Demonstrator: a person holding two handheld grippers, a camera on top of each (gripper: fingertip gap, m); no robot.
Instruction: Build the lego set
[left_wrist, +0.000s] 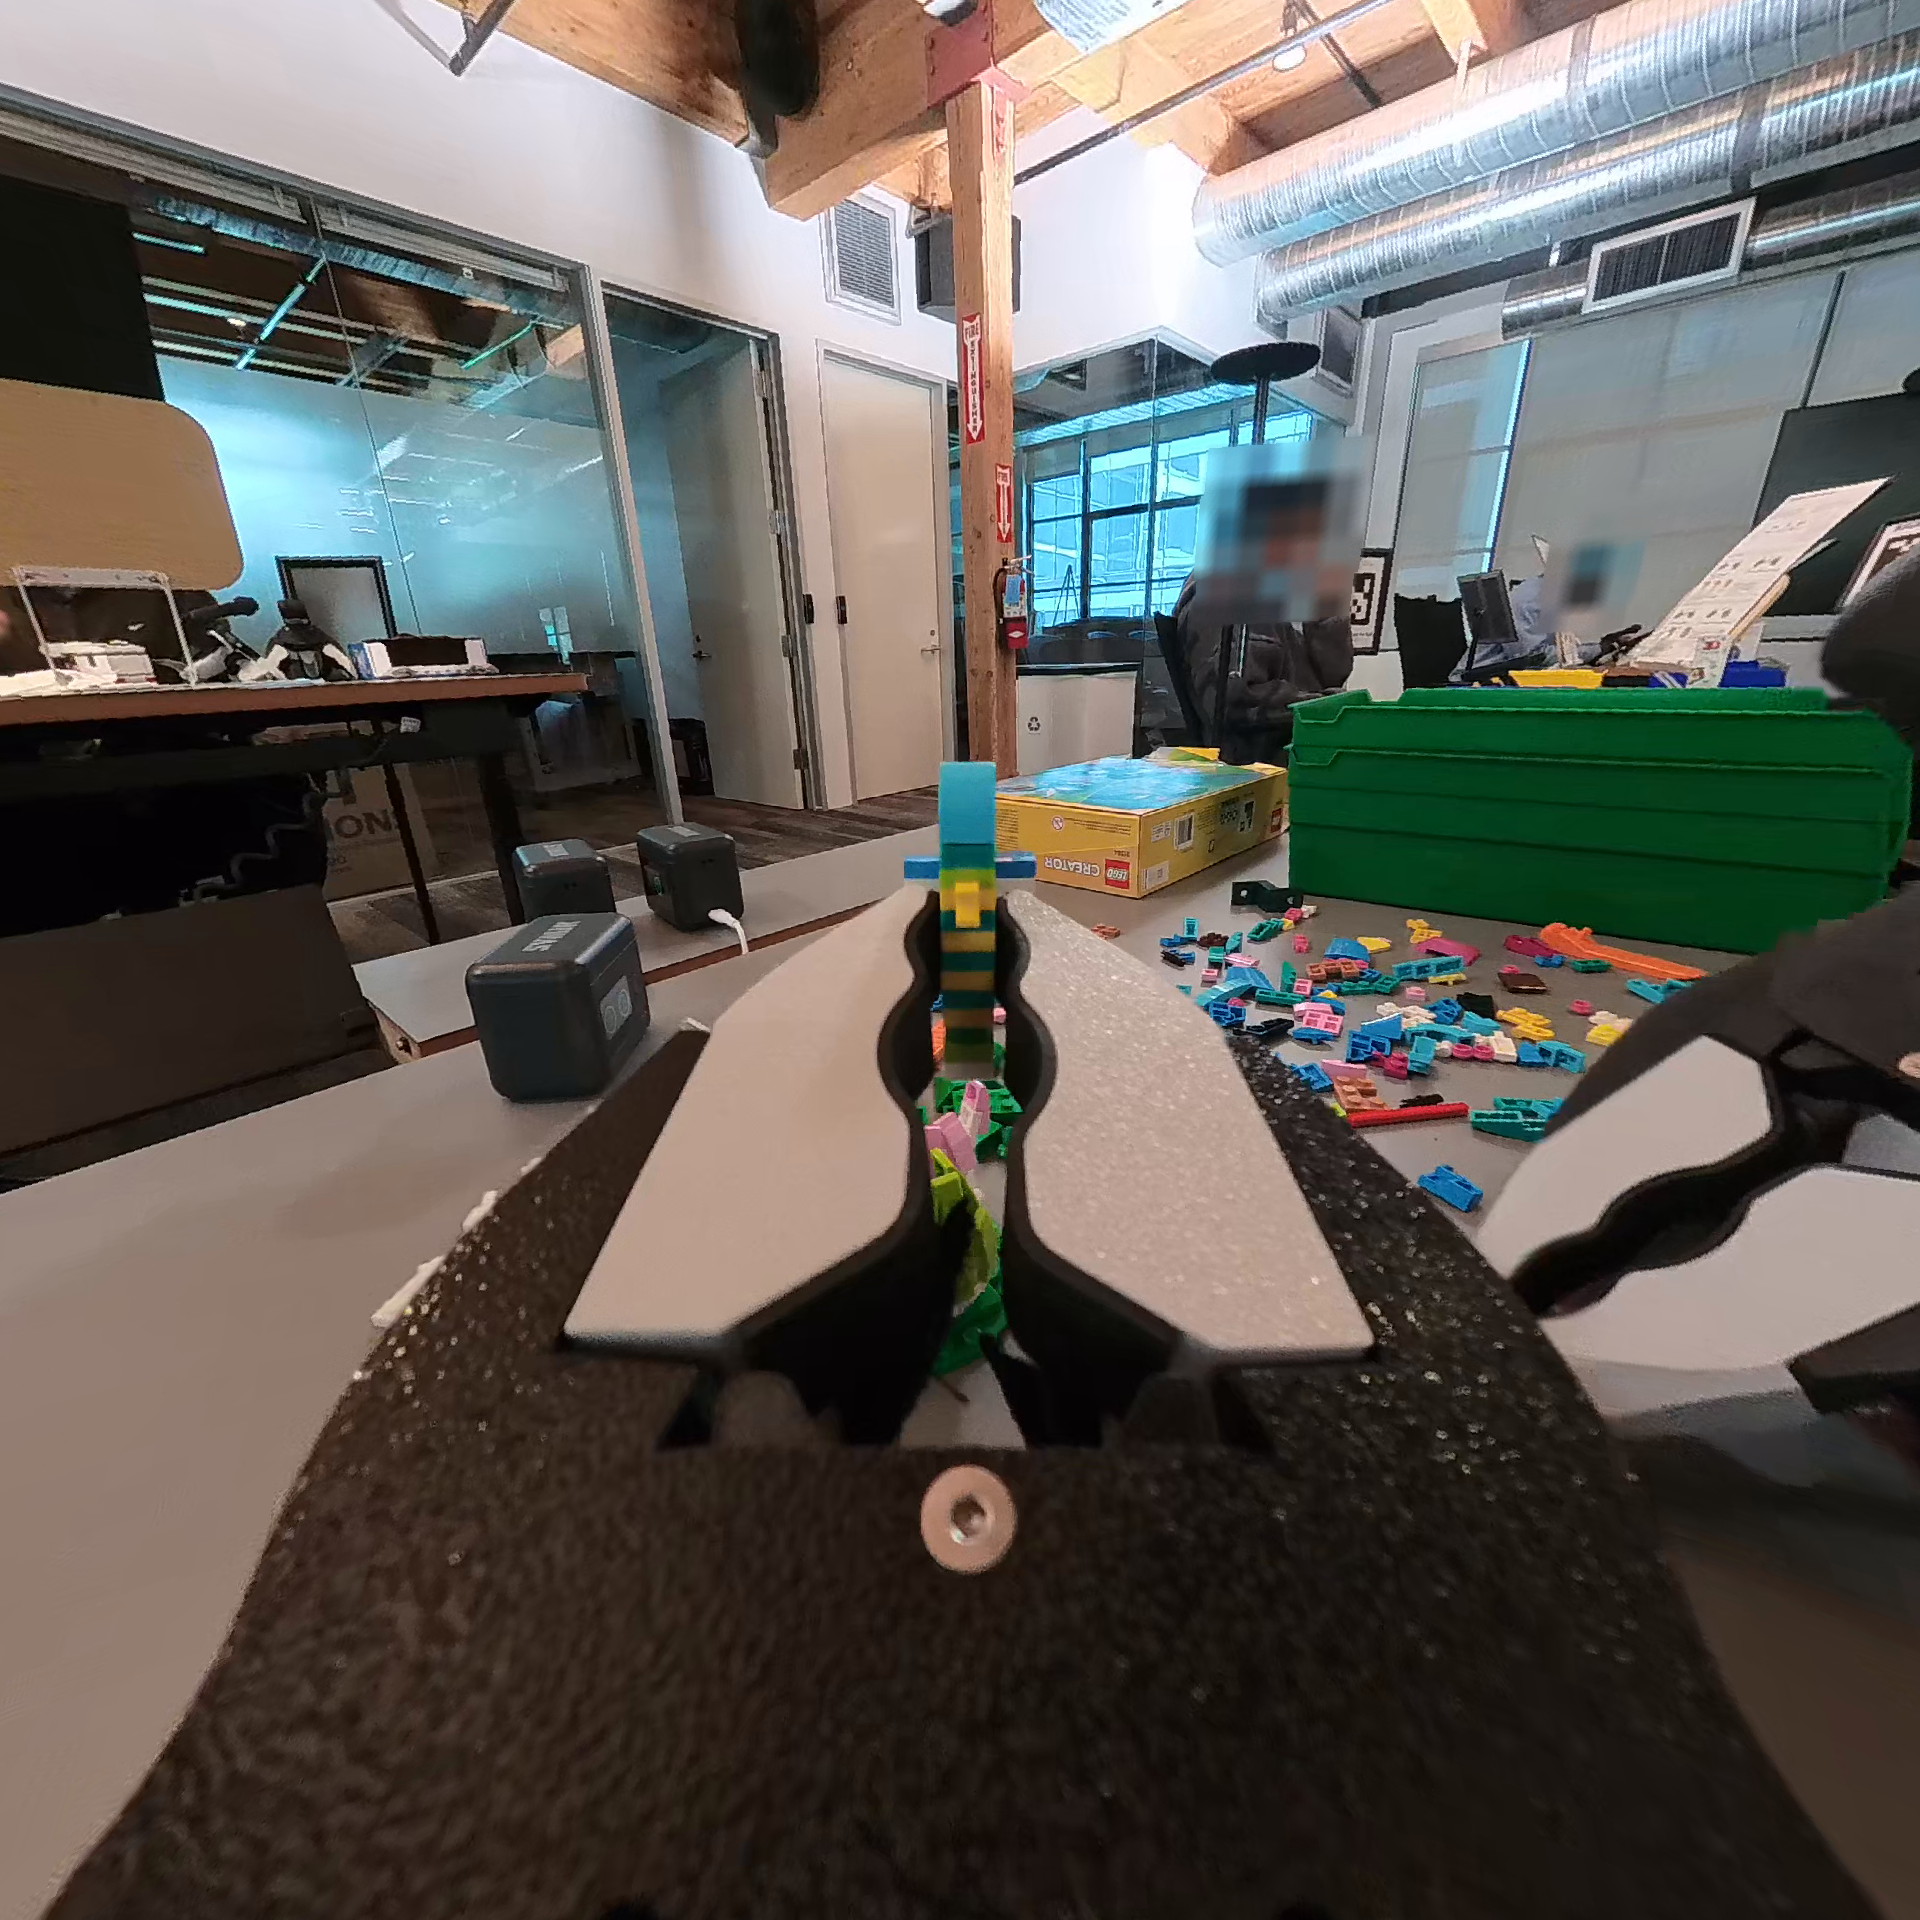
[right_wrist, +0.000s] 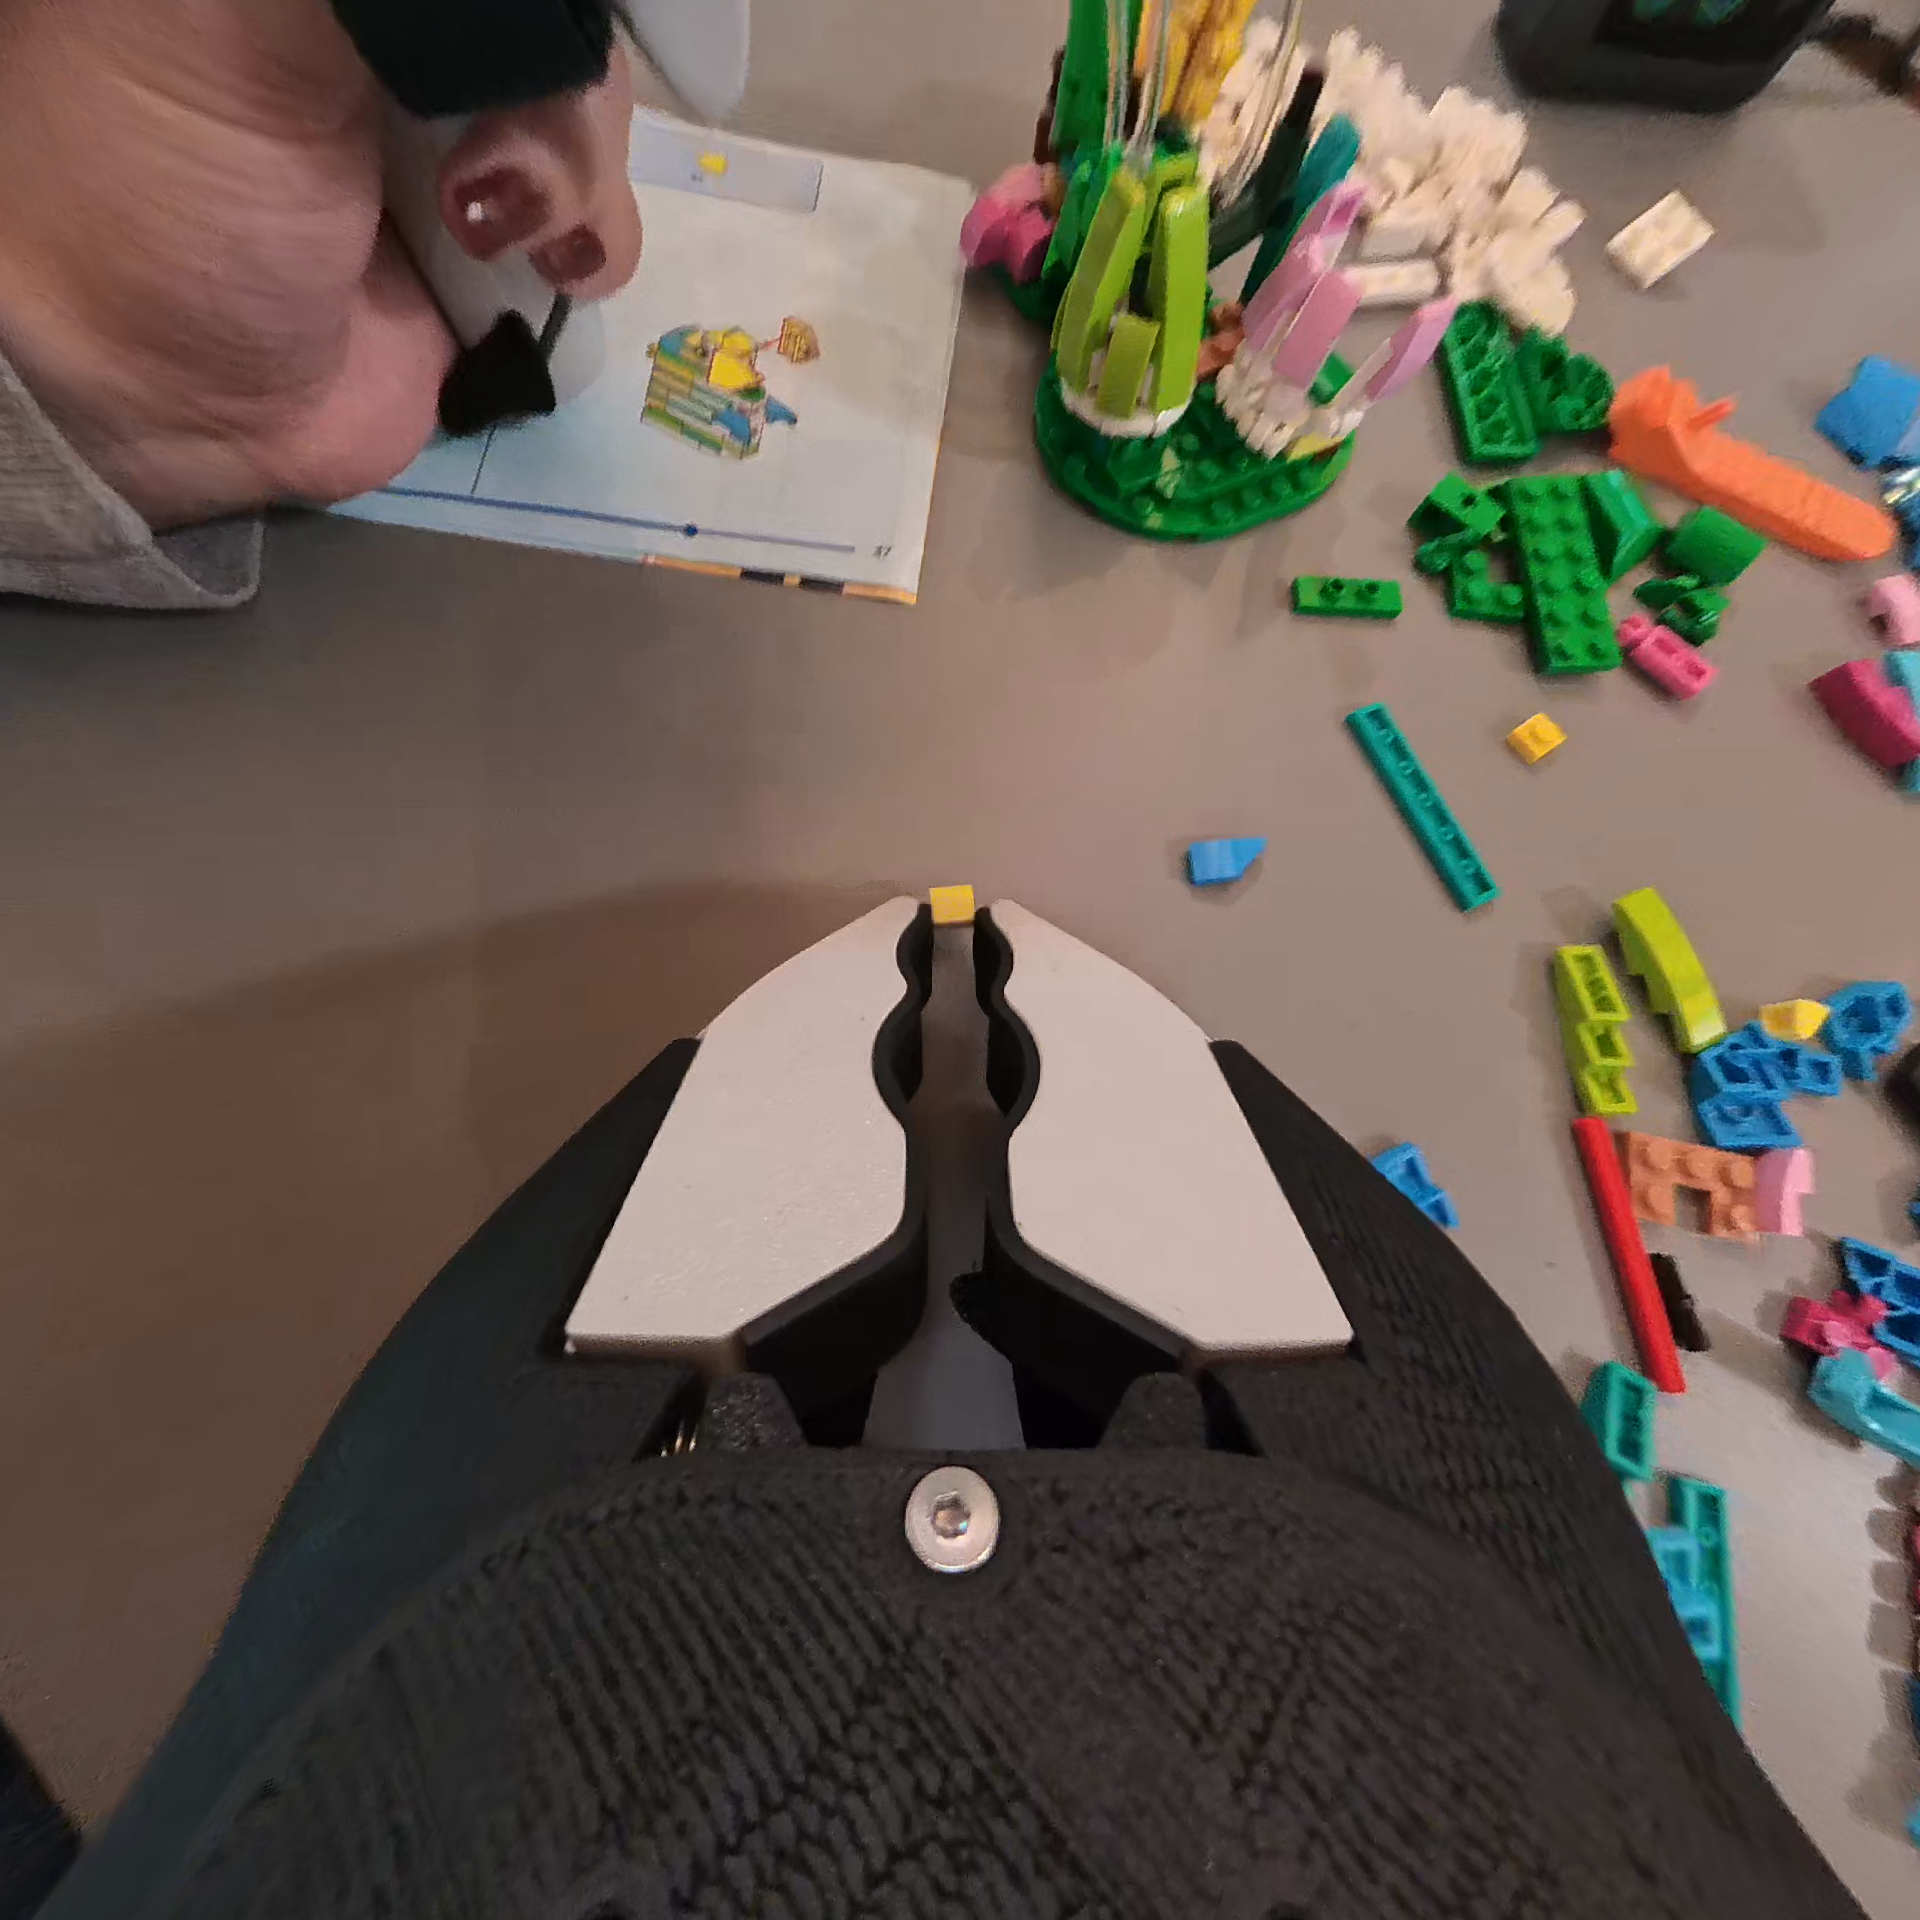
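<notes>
The left tongs (left_wrist: 966, 925) pinch a striped brick column (left_wrist: 968, 966) upright above the counter (left_wrist: 208, 1299), while the right tongs (right_wrist: 952, 914) grip a tiny yellow brick (right_wrist: 951, 904) at their tips. To seat it well, I'd line up the studs squarely, then press straight down. A yellow box (left_wrist: 1138, 826) and an open instruction booklet (right_wrist: 748, 395) carry print I leave unread.

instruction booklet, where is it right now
In the right wrist view the instruction booklet lies open on the grey table at upper left, partly under the person's hand, just left of the green plant build.
</notes>
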